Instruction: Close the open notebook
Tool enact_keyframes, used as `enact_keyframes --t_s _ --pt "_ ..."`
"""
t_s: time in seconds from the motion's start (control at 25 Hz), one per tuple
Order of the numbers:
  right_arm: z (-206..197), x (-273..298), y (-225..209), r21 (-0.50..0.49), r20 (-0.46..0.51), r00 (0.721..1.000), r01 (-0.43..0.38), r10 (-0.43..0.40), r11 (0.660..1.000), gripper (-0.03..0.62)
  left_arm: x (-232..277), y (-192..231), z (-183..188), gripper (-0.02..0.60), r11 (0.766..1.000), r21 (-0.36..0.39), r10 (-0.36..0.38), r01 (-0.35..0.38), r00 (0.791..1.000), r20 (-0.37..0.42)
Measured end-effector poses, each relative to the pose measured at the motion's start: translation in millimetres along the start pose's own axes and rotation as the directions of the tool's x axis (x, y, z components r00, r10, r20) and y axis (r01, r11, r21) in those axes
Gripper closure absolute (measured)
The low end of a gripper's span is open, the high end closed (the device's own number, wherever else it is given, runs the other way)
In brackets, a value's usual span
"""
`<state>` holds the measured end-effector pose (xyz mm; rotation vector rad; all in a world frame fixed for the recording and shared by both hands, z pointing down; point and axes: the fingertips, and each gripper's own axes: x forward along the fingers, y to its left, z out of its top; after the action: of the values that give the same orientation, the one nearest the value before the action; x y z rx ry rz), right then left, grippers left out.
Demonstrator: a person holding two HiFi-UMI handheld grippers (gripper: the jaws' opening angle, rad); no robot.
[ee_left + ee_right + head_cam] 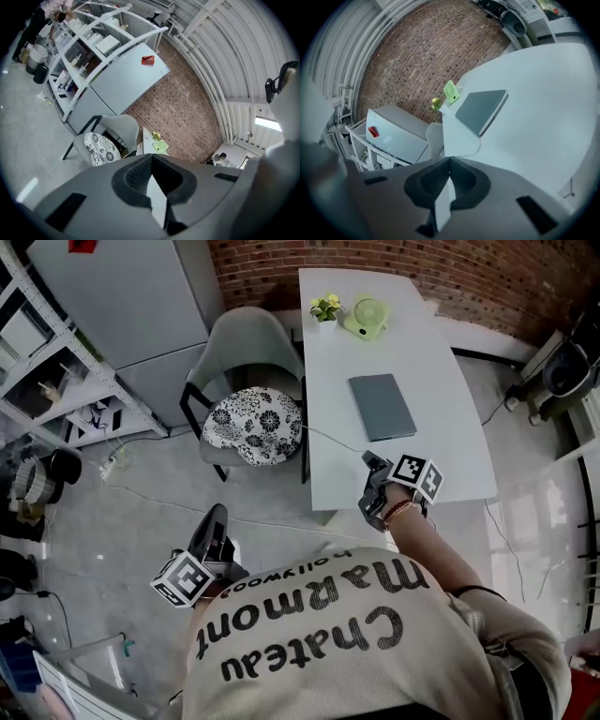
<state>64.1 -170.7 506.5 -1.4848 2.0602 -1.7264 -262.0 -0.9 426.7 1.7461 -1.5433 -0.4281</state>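
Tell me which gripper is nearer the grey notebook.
Right. The right gripper is at the table's near edge, just short of the notebook; the left gripper is out over the floor.

The person wears a cream shirt (375, 652) with large dark letters reading "Chateau Marmont Hollywood" and a thin reddish bracelet (401, 512) on the right wrist, and the left gripper (217, 514) and the right gripper (371, 461) are dark grey, each bearing a white cube (183, 579) with black square markers.

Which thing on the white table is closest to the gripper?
The flat grey closed notebook; the light green fan and small potted plant sit at the far end.
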Motion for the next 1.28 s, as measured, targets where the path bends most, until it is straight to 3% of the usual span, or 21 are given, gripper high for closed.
enact_keyframes --t_s 0.08,0.36,0.64,0.88,1.28 --pt "-24 -4 21 -0.041 -0.031 0.998 -0.051 0.05 0.998 0.591 -11 -10 2 0.581 0.999 -0.018 -0.03 0.03 1.0 0.004" --pt "-94 -26 89 -0.162 -0.106 0.977 -0.198 0.182 0.967 0.591 -58 -1 8 0.581 1.0 0.015 -0.023 0.023 1.0 0.016" --pt "-140 -57 141 -0.353 -0.083 0.964 -0.267 0.254 0.897 0.591 -99 13 8 0.581 0.999 0.052 0.007 -0.008 1.0 0.023" --pt "-165 -82 146 -0.536 -0.002 0.976 -0.183 0.216 0.824 0.591 -125 27 0 0.581 0.995 0.093 0.018 -0.017 1.0 -0.007" --pt "-187 -114 104 -0.558 0.053 0.995 -0.045 0.089 0.828 0.591 -145 33 -19 0.581 0.996 0.093 0.0 0.005 0.998 -0.062"
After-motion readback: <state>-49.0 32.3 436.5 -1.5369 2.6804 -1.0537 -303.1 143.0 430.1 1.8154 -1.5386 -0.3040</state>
